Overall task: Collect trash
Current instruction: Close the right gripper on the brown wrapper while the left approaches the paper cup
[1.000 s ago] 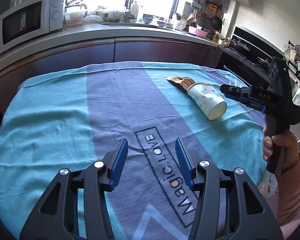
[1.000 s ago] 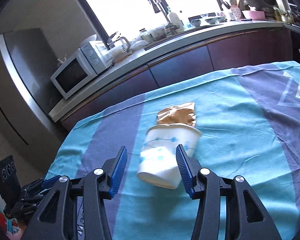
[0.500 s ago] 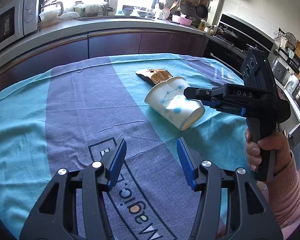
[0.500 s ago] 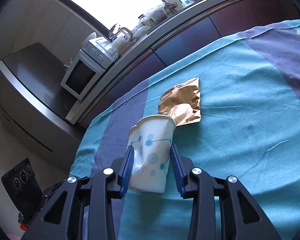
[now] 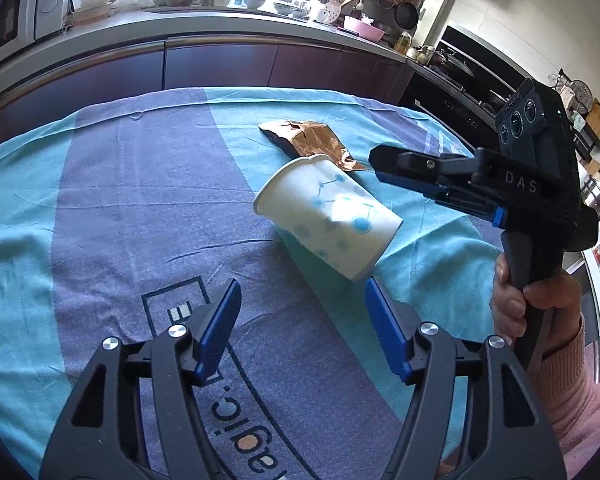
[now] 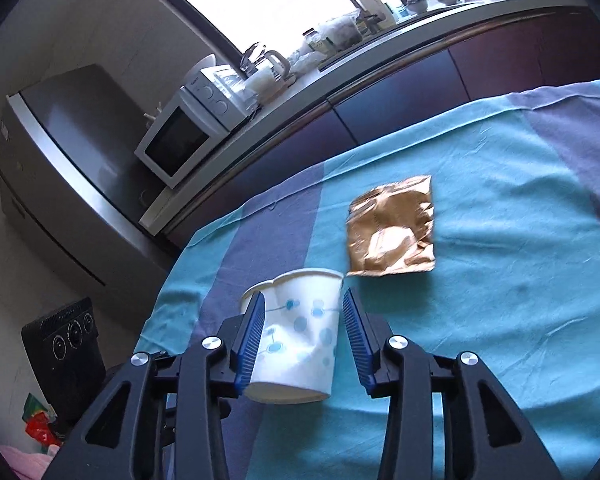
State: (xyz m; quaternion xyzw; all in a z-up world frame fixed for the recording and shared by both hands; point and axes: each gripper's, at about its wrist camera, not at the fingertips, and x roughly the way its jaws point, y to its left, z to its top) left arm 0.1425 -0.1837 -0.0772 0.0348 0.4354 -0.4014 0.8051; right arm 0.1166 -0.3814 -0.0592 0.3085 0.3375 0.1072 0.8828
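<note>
Two grippers on one paper cup now! The white cup with blue dots lies tipped on its side over the striped blue cloth, mouth pointing away towards the kitchen counter; whether it rests on the cloth I cannot tell. The right gripper straddles it, jaws just easing apart. Its left pad lies against the dented wall, its right pad stands slightly clear, so there is no squeeze on the cup. A hand in a pink sleeve grips that tool's handle. The left gripper points down at the cloth, jaws spread and just widening, with nothing between them. The cup's base sits just past its right fingertip. A crumpled gold foil wrapper lies flat just beyond the cup's rim.
</note>
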